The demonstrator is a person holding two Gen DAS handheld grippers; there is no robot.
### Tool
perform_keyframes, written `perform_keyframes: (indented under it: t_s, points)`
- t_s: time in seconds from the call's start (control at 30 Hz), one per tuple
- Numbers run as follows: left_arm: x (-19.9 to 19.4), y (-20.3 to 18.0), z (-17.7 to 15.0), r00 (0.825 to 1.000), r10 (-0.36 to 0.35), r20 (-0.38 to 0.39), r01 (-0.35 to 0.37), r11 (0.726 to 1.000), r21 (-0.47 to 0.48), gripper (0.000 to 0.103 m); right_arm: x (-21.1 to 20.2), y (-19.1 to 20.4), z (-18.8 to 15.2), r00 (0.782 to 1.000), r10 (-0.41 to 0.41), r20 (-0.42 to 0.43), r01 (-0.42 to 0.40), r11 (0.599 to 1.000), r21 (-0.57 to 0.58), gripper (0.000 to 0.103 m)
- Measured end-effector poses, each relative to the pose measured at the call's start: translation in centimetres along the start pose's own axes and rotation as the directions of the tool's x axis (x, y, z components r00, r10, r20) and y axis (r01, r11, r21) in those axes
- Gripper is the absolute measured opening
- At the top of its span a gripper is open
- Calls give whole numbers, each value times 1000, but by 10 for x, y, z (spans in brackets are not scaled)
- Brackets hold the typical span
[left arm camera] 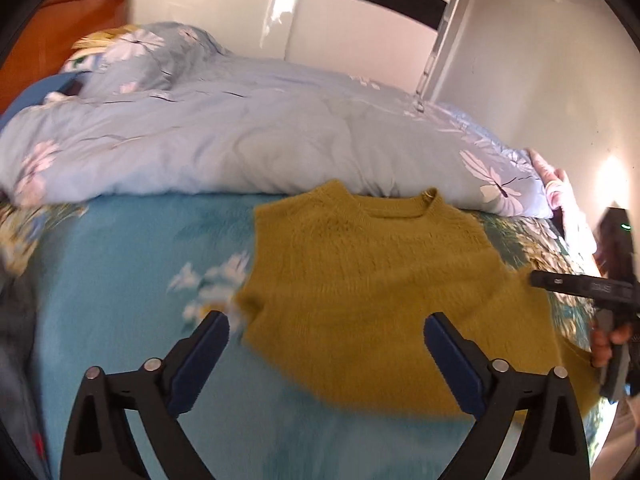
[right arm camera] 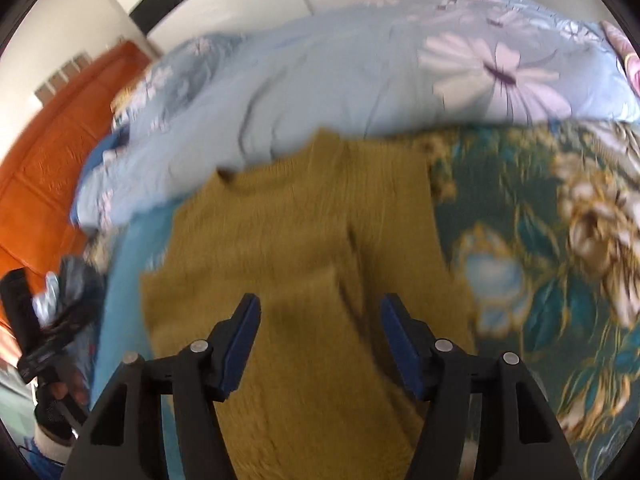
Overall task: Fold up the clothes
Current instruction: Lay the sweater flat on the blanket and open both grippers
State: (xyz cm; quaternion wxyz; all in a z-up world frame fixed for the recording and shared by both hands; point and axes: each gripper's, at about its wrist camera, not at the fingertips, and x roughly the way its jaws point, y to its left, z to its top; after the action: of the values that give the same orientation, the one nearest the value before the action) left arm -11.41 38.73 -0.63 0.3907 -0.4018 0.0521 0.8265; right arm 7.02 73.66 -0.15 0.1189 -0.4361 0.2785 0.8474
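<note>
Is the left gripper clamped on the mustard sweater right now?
No, the left gripper is wide open, its fingers apart above the mustard sweater.

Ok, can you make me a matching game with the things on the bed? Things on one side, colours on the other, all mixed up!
Things:
1. sweater
2. duvet
3. headboard
4. gripper pads

Colours:
A. orange
B. dark blue
C. mustard yellow
D. pale blue with flowers

Right pairs: 1-C, 2-D, 3-A, 4-B
</note>
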Motion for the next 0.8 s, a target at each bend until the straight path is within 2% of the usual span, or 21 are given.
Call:
perform_keyframes:
  t_s: [0.1,0.17,0.23,0.33,0.43,0.57,0.7,0.8]
  points:
    - [-27,9,-42,999,38,-29,-39,999,-20,102,0,7,-11,1000,10,-23,-10,1000,-12,64]
    - [-43,18,-66,997,52,-52,-55,998,-43,102,-3,11,-13,1000,3,-18,-3,1000,-12,59]
    - [-59,25,-89,996,66,-64,-71,995,-71,102,-10,13,-16,1000,8,-5,-8,1000,-4,27]
    - [-85,33,-115,995,78,-67,-85,991,-103,102,-19,18,-24,999,31,13,-31,999,9,14]
    - [-108,41,-134,993,95,-67,-104,985,-138,102,-38,37,-41,996,64,59,-63,998,-16,13]
    - [-131,48,-142,994,103,-46,-109,979,-175,102,-60,73,-70,985,138,106,-131,989,-70,12]
    - [-152,47,-149,996,91,-18,-93,977,-195,102,-77,115,-122,969,218,117,-201,969,-142,12]
    - [-164,45,-153,997,75,-7,-74,978,-197,102,-78,141,-169,967,240,91,-220,958,-185,12]
